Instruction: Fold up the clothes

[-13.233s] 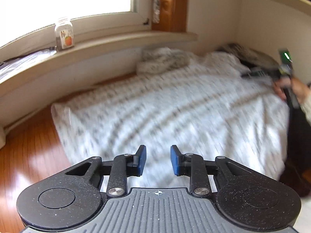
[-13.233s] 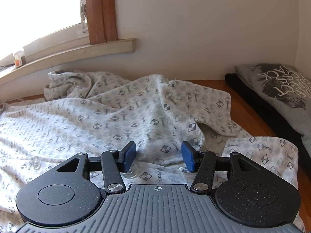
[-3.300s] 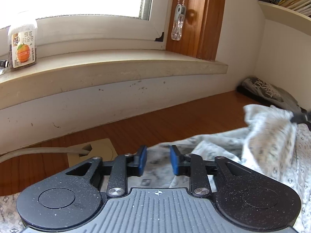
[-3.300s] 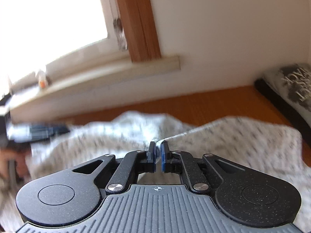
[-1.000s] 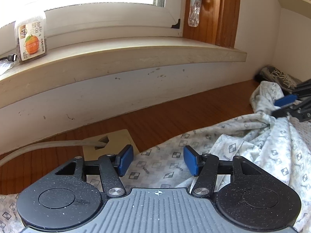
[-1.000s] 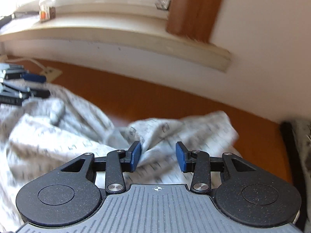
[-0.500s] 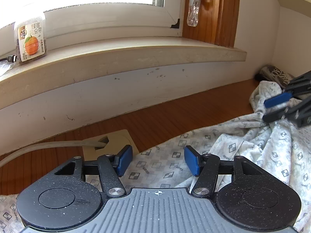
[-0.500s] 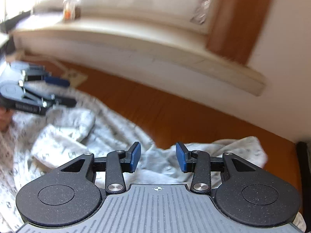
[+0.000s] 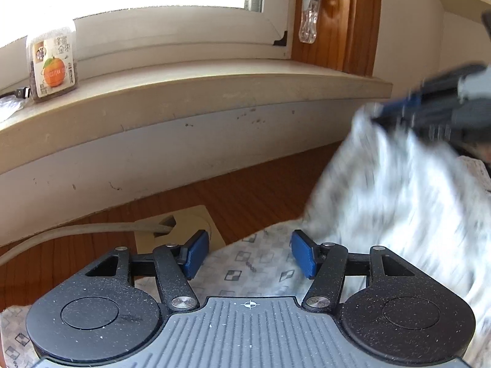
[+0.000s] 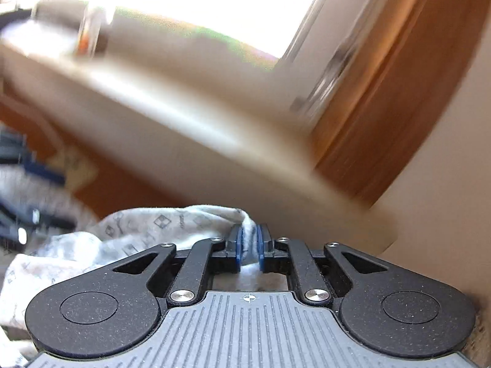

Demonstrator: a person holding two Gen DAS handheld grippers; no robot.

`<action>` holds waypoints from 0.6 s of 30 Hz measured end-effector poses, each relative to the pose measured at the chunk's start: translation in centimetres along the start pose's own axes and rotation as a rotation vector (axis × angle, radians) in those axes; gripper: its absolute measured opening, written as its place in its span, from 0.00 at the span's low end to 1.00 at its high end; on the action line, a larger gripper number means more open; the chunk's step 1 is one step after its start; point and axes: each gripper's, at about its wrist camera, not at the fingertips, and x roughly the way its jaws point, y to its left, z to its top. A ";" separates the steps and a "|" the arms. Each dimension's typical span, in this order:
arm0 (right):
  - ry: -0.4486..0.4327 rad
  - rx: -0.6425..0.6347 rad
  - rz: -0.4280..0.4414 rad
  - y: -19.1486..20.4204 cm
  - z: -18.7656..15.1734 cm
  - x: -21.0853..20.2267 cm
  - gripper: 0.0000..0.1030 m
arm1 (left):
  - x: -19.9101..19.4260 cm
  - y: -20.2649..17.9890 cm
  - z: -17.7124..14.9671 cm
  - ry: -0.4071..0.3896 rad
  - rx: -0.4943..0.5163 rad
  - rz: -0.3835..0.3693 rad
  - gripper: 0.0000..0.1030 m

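Right wrist view, right gripper just clamped on garment, left gripper apparently open

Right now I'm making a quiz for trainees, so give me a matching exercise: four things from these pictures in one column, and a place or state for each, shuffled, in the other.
Things
1. left gripper
2. right gripper
3. jar
4. cable

Places or states
A. stands on the windowsill
B. fingers just closed, now shut on a fold of the garment
C. runs along the floor into a beige plate
D. fingers apart above flat cloth

Pairs: 1-D, 2-B, 3-A, 4-C
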 end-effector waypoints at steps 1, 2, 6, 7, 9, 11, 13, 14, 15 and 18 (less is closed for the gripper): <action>0.007 0.003 -0.003 -0.1 -0.5 0.2 0.19 | 0.0 0.0 0.0 0.002 0.002 0.002 0.62; 0.011 0.021 -0.007 -0.6 -1.0 0.2 0.23 | 0.0 0.1 0.0 0.003 0.002 0.001 0.62; -0.029 0.190 -0.015 -4.4 -3.9 -1.8 0.48 | -0.1 0.2 0.0 -0.006 0.001 -0.003 0.62; -0.042 0.226 -0.019 -5.3 -4.9 -2.4 0.48 | -0.1 0.2 0.0 -0.012 0.007 -0.002 0.62; -0.038 0.273 -0.026 -6.7 -7.0 -3.2 0.48 | -0.5 0.1 0.0 -0.027 0.024 -0.002 0.60; -0.012 0.305 -0.029 -7.6 -9.3 -3.5 0.48 | -1.1 0.0 0.2 -0.039 0.031 -0.021 0.52; 0.009 0.335 -0.036 -8.2 -11.6 -3.7 0.48 | -1.9 0.0 0.3 -0.036 0.017 -0.066 0.47; 0.011 0.351 -0.043 -8.5 -12.6 -3.9 0.48 | -2.3 0.0 0.3 -0.033 0.008 -0.089 0.43; 0.010 0.371 -0.045 -8.8 -13.3 -3.9 0.49 | -2.6 -0.1 0.3 -0.025 0.006 -0.109 0.42; 0.006 0.416 -0.053 -9.7 -15.1 -3.8 0.49 | -3.5 -1.0 0.0 0.010 0.035 -0.127 0.43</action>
